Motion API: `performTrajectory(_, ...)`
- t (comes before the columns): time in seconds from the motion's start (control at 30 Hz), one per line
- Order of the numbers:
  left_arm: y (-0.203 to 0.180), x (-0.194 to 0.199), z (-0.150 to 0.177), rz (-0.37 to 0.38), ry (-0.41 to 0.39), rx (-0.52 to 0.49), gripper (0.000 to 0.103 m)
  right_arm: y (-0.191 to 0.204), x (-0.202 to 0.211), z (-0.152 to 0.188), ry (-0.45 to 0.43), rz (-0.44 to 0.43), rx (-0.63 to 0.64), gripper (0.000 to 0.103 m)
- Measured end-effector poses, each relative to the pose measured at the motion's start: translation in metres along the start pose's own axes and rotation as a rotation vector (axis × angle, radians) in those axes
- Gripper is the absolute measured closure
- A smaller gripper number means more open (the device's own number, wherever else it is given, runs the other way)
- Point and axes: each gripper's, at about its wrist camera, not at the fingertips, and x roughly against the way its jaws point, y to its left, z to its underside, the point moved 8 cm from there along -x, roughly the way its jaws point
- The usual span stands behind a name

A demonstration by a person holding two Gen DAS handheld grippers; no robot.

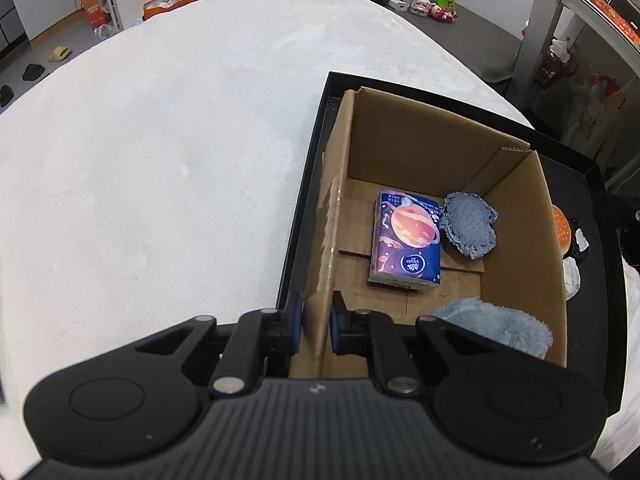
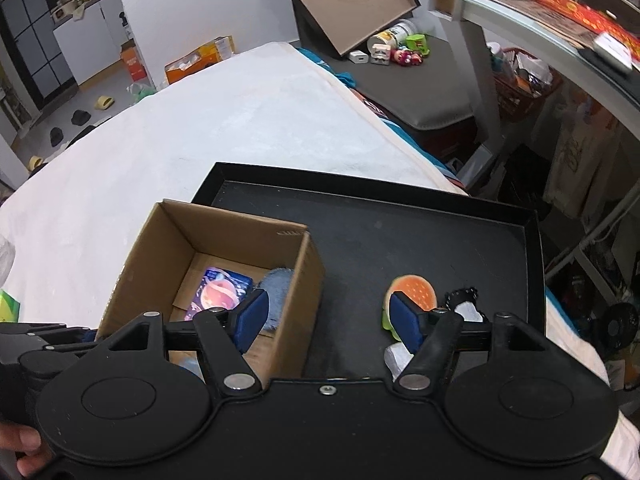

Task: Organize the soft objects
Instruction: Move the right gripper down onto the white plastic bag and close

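Sorting of soft items into a cardboard box (image 1: 516, 216), shown partway through. The box is stood inside a shallow black tray (image 2: 535, 248) laid on a white bed cover (image 1: 160, 160). Three items are already lodged in the box: a tissue pack (image 1: 406, 240) printed with a planet, a denim patch (image 1: 468, 224) just beside it, and a fluffy blue cloth (image 1: 496, 326) against the near wall.

The left gripper (image 1: 316, 322) is seen pinched on the near-left wall of the box, one pad (image 1: 295, 320) outside and one inside; the box is judged to be steadied by it. The right gripper (image 2: 328, 316) is held spread wide and empty above the tray, between the box and the remaining items.

A burger-shaped soft toy (image 2: 412, 294) is left lying on the tray to the right of the box, with a black-and-white item (image 2: 464, 304) touching it. The next move is judged to call for the spread gripper to be lowered over the burger toy and closed gently.

The black-and-white item is largely hidden by the right gripper's finger and cannot be identified; a pale object (image 2: 396, 354) below it is likewise cut off. The near end of the blue cloth is masked by the left gripper body.
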Motion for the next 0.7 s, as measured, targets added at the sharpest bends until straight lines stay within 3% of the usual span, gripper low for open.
performTrajectory(0.33, -0.009, 0.005, -0.004, -0.065, -0.002, -0.017, 0.085, -0.025, -0.001, 0.014, 0.006, -0.03, -0.053, 0.036)
performTrajectory(0.43, -0.007, 0.003, -0.002, -0.07, 0.015, 0.001, 0.078, -0.032, -0.003, 0.02, 0.011, -0.037, -0.065, 0.036)
performTrajectory(0.5, -0.006, 0.005, -0.002, -0.074, 0.008, 0.004, 0.066, -0.037, -0.005, 0.023, 0.014, -0.04, -0.071, 0.036)
performTrajectory(0.57, -0.007, 0.005, -0.002, -0.083, 0.006, -0.001, 0.06, -0.042, -0.008, 0.027, 0.019, -0.041, -0.078, 0.036)
performTrajectory(0.7, -0.011, 0.003, -0.002, -0.095, 0.013, -0.019, 0.054, -0.05, -0.015, 0.033, 0.031, -0.051, -0.097, 0.035)
